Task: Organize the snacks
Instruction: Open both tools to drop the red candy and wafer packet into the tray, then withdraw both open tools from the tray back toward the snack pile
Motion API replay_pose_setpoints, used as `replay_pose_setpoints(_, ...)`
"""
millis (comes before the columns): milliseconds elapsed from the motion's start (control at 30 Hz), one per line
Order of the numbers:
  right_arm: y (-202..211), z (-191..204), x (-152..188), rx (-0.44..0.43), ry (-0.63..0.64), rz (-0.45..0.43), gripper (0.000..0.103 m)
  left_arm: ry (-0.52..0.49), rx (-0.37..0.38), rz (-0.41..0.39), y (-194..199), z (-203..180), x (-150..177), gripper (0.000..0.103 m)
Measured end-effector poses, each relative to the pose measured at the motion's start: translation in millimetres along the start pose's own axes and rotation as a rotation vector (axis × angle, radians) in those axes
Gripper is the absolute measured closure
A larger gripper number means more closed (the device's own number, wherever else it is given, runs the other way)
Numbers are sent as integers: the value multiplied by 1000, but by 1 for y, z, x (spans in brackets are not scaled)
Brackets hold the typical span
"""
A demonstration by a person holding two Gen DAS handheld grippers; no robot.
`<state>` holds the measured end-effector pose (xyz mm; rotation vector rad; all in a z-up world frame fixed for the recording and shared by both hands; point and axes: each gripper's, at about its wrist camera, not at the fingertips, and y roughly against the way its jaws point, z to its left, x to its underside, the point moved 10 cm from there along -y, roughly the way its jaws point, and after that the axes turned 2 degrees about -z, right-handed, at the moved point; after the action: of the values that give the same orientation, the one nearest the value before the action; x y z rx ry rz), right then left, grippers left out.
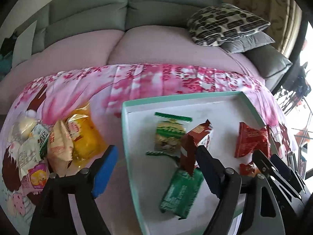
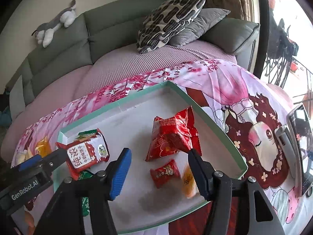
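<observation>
A white tray with a mint rim (image 1: 176,97) (image 2: 215,121) lies on the pink cloth. In it lie a green-striped biscuit pack (image 1: 169,135), a green pack (image 1: 181,192), a red-and-white milk snack pack (image 1: 195,143) (image 2: 86,152), a big red pack (image 1: 251,142) (image 2: 174,137), a small red pack (image 2: 165,173) and an orange pack (image 2: 188,180). My left gripper (image 1: 156,168) is open; its right finger touches the red-and-white pack, which looks just released. My right gripper (image 2: 159,170) is open and empty above the small red pack.
A pile of loose snacks (image 1: 58,143), yellow, cream and white packs, lies on the cloth left of the tray. A sofa with cushions (image 2: 172,19) stands behind. A phone on a stand (image 2: 299,146) is at the right.
</observation>
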<state>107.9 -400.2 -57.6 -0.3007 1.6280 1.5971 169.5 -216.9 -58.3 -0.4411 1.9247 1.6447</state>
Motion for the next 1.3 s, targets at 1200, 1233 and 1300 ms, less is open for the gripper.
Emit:
replay_pose_setpoints(1200,10,5,-7,79,103,-49,0,98,-134,-80,7,47,-5,2)
replay_pose_setpoints(1233,10,4,-7,81,101,-49,0,100,-136,-80,7,47,-5,2)
replay_pose_setpoints(1300,10,3,-7,80,94,-49,0,105,-135,-80,7,49,-5,2)
